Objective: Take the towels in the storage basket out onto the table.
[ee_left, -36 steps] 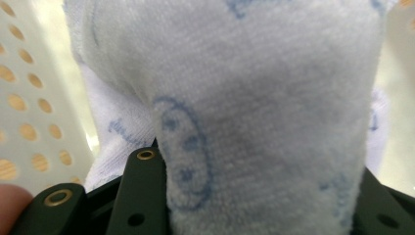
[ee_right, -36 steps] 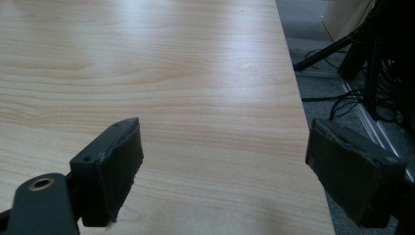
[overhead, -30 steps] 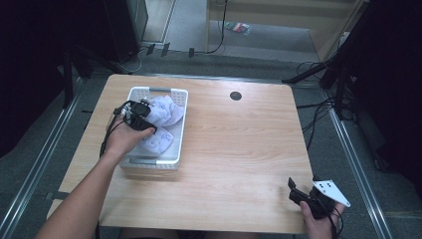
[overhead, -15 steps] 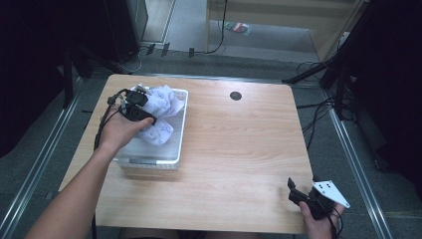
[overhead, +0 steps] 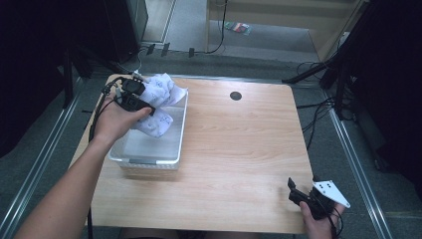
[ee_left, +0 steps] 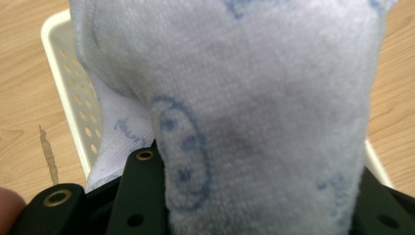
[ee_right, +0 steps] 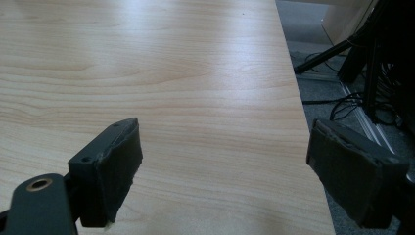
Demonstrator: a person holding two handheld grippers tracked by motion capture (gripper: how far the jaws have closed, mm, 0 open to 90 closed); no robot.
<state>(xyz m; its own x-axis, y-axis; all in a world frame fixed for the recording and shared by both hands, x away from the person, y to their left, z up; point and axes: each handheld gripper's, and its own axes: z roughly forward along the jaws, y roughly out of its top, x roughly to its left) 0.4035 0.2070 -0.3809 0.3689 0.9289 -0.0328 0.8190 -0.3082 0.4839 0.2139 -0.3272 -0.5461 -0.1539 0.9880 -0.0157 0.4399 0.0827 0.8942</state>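
A white cloth with blue prints (overhead: 160,89) hangs from my left gripper (overhead: 144,102), which is shut on it above the far end of a white perforated basket (overhead: 144,160). In the left gripper view the cloth (ee_left: 254,107) bulges out between the black jaws and hides most of the basket (ee_left: 63,88). A second bunch of the same cloth (overhead: 155,123) lies inside the basket. My right gripper (overhead: 294,191) sits open at the table's near right corner, with nothing between its fingers (ee_right: 115,166) but bare wood.
The wooden table (overhead: 239,144) has a round black cable hole (overhead: 235,95) at its far middle. Its right edge (ee_right: 298,117) runs close beside my right gripper. Cables and a dark stand (overhead: 323,69) are on the floor beyond.
My left gripper has risen out of the basket with the cloth and drawn toward the basket's far left end. The right gripper has stayed put.
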